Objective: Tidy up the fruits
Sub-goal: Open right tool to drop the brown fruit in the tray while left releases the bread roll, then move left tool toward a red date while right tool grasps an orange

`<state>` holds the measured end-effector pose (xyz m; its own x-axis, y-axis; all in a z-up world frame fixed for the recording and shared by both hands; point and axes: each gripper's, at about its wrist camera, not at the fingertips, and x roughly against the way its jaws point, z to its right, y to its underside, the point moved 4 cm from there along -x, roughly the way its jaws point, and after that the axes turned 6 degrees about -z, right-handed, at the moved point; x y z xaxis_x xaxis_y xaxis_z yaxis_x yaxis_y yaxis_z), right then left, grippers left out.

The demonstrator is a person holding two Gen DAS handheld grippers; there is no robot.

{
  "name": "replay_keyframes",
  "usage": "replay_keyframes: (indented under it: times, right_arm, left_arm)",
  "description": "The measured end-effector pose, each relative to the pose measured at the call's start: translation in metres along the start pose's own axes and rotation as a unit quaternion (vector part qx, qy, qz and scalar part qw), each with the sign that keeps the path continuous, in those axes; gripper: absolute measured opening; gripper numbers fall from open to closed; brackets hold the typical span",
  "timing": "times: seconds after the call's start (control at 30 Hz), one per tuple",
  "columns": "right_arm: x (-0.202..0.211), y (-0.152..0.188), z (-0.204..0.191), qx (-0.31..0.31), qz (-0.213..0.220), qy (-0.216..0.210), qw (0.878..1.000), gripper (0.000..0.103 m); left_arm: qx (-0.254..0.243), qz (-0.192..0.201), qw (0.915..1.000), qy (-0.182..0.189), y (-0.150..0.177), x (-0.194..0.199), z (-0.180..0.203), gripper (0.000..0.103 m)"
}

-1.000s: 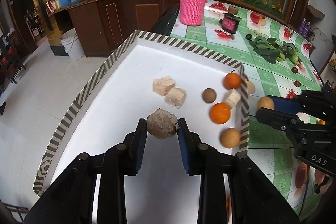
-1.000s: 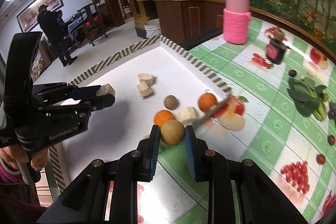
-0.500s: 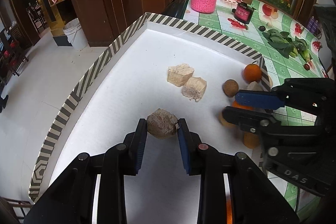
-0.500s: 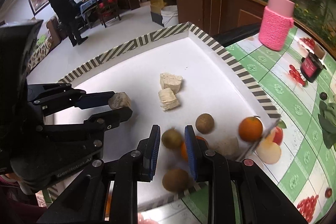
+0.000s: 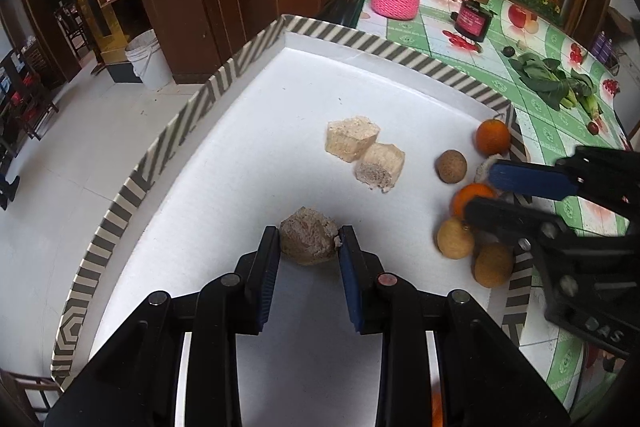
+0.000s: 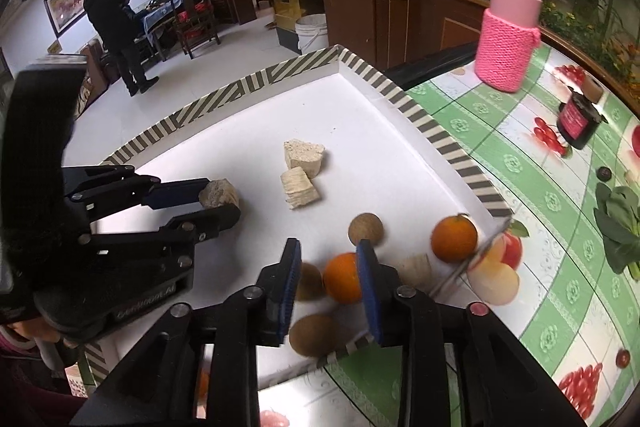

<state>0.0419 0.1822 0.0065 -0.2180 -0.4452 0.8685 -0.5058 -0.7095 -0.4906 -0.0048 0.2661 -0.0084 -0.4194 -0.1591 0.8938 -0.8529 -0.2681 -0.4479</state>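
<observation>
Green fruit-print worktop (image 6: 520, 211) carries my white striped-rim tray (image 5: 224, 155). My left gripper (image 5: 308, 241) jaws clamp a brownish rough lump (image 5: 308, 241) above it; my right gripper (image 6: 328, 267) jaws stand open over a round orange fruit (image 6: 342, 281).

The right gripper (image 5: 486, 193) covers part of one orange (image 5: 468, 198) and most of a pale chunk (image 5: 485, 165) in the left wrist view, while a brown fruit (image 6: 310, 281) hides partly behind its finger (image 6: 289, 275).
</observation>
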Motion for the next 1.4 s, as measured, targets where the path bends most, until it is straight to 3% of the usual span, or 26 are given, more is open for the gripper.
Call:
replay_keyframes:
  times: [0.1, 0.17, 0.33, 0.73, 0.83, 0.93, 1.0, 1.13, 1.4]
  right_arm:
    - [0.007, 0.006, 0.002, -0.008, 0.005, 0.001, 1.0, 0.044]
    - [0.01, 0.009, 0.004, -0.012, 0.007, 0.003, 1.0, 0.048]
    - [0.021, 0.02, 0.009, -0.031, 0.014, 0.001, 0.999, 0.059]
    - [0.043, 0.05, 0.03, -0.075, 0.026, 0.008, 0.997, 0.065]
    - [0.047, 0.058, 0.038, -0.092, 0.026, 0.016, 0.995, 0.074]
    - [0.051, 0.067, 0.045, -0.113, 0.029, 0.003, 0.993, 0.076]
    - [0.054, 0.072, 0.049, -0.123, 0.026, -0.001, 0.992, 0.087]
    - [0.06, 0.085, 0.054, -0.134, 0.018, -0.004, 0.991, 0.087]
    - [0.085, 0.121, 0.085, -0.152, 0.011, 0.042, 0.987, 0.088]
  left_arm:
    - [-0.001, 0.001, 1.0, -0.006, 0.001, 0.0, 0.0, 0.03]
    - [-0.005, 0.004, 0.9999, -0.013, 0.002, 0.001, 0.002, 0.045]
    - [-0.01, 0.02, 0.9996, -0.02, 0.002, 0.008, 0.005, 0.065]
    - [-0.014, 0.052, 0.9985, -0.014, 0.005, 0.029, 0.022, 0.066]
    - [-0.017, 0.054, 0.9984, -0.004, 0.006, 0.033, 0.031, 0.066]
    - [-0.024, 0.055, 0.9982, 0.005, 0.007, 0.036, 0.042, 0.066]
    - [-0.029, 0.054, 0.9981, 0.011, 0.008, 0.037, 0.05, 0.066]
    - [-0.042, 0.054, 0.9974, 0.023, 0.01, 0.039, 0.068, 0.066]
    - [-0.082, 0.056, 0.9938, 0.05, 0.01, 0.046, 0.113, 0.066]
